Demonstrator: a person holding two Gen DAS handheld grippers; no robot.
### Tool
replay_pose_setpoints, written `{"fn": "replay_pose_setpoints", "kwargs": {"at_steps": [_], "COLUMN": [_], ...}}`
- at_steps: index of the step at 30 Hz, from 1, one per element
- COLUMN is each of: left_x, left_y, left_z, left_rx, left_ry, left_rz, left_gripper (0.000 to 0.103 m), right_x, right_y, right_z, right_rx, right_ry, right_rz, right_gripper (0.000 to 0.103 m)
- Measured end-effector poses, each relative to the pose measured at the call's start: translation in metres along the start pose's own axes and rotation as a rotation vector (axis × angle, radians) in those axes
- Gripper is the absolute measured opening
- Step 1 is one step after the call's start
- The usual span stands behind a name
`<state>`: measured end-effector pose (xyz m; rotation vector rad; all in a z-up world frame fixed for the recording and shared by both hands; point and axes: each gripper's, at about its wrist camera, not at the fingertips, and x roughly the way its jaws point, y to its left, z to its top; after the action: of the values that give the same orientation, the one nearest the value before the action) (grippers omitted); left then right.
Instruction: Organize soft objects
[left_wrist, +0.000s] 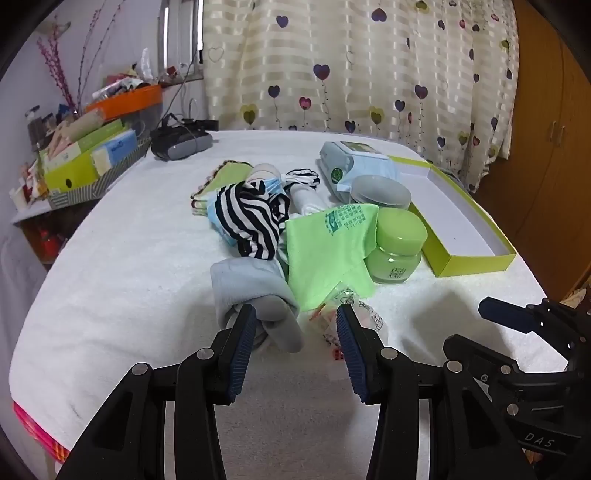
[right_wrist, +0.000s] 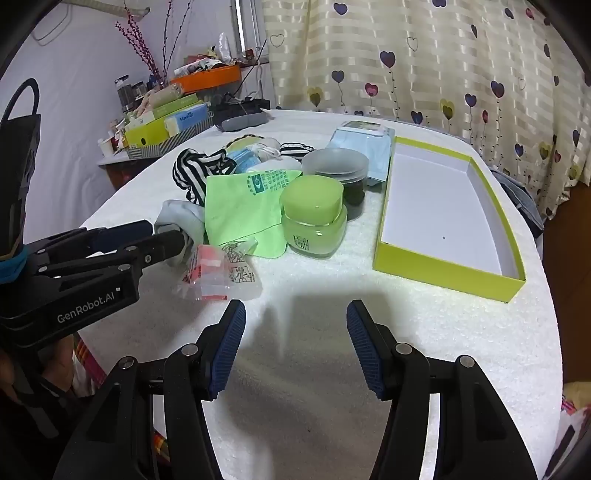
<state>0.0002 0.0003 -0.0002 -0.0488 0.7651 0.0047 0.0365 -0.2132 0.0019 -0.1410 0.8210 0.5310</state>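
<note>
Right view alone shows dark jar behind green jar, left tongs spread at grey sock, right tongs spread over bare white bench, heart curtain behind.

Both wrist views angled down, close over the white-covered bench, facing the curtain at 12 o'clock; shared: clutter pile, green box.

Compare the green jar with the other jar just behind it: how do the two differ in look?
The green jar is light green all over, while the frosted jar has a grey, cloudy lid over a dark body. The green jar's lid is squarish with rounded corners; the frosted jar's lid is a flat round disc. The green jar shows a printed mark on its front; none shows on the frosted jar. Both stand upright, lids on, on the white towel.
</note>
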Motion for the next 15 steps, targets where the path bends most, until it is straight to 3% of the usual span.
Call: {"fn": "replay_pose_setpoints", "kwargs": {"at_steps": [8,15], "left_x": [0.007,-0.001], "left_y": [-0.004,0.001], "left_z": [-0.01,0.0], "left_rx": [0.012,-0.009], "left_ry": [-0.008,-0.007], "left_rz": [0.003,-0.007], "left_gripper": [0.044,0.044], "right_x": [0.0,-0.003], "right_y": [-0.002,-0.002], "right_z": [0.002,0.003], "right_rx": [0.007,0.007], "right_ry": [0.003,-0.003], "right_rz": [-0.002,-0.005], "right_gripper": [0.058,0.058]}}
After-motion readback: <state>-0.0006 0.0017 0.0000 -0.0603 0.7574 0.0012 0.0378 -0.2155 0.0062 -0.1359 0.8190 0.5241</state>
